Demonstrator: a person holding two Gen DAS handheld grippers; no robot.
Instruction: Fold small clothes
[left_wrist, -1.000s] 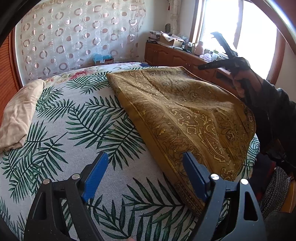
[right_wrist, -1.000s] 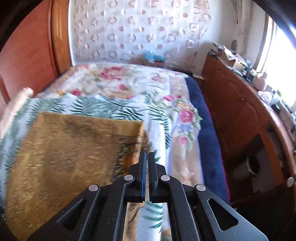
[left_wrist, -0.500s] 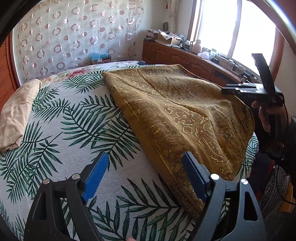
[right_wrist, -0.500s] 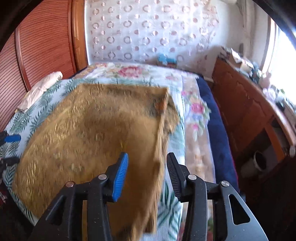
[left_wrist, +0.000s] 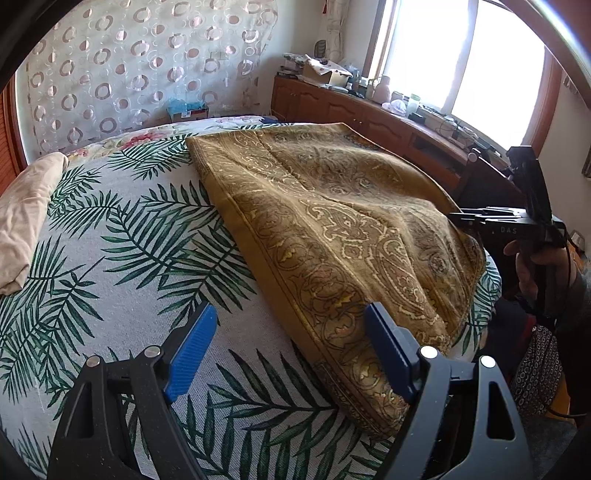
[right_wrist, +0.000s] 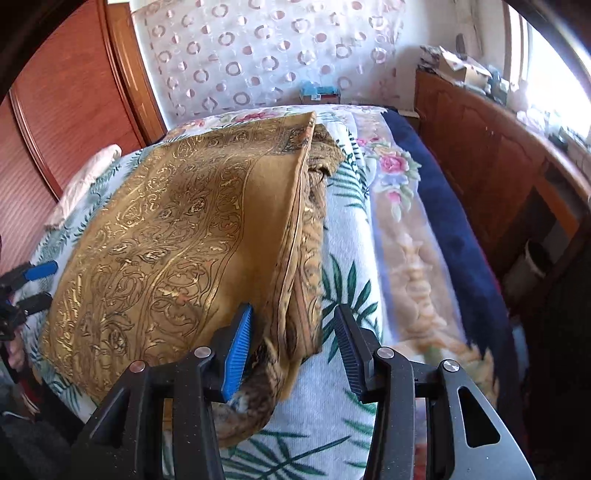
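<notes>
A golden-brown paisley cloth (left_wrist: 332, 221) lies folded on the palm-leaf bedspread (left_wrist: 140, 236). My left gripper (left_wrist: 290, 314) hovers open over the bedspread, and its right finger is just above the cloth's near corner. My right gripper (right_wrist: 293, 310) is open at the cloth's (right_wrist: 166, 240) other side. The doubled edge of the cloth runs between its fingers, close to the left blue pad (right_wrist: 238, 350), and nothing is pinched. In the left wrist view a hand holds the right gripper (left_wrist: 498, 221) past the cloth's right edge.
A beige folded fabric (left_wrist: 26, 221) lies at the bed's left. A wooden cabinet (left_wrist: 369, 114) with clutter runs under the window. A floral blanket with a dark blue border (right_wrist: 443, 221) covers the bed's right side. A wooden wardrobe (right_wrist: 55, 129) stands at the left.
The right gripper went from shut to open and drew back along the cloth toward the bed's near edge. The cloth's folded edge now lies between its fingers. The left gripper stayed put.
</notes>
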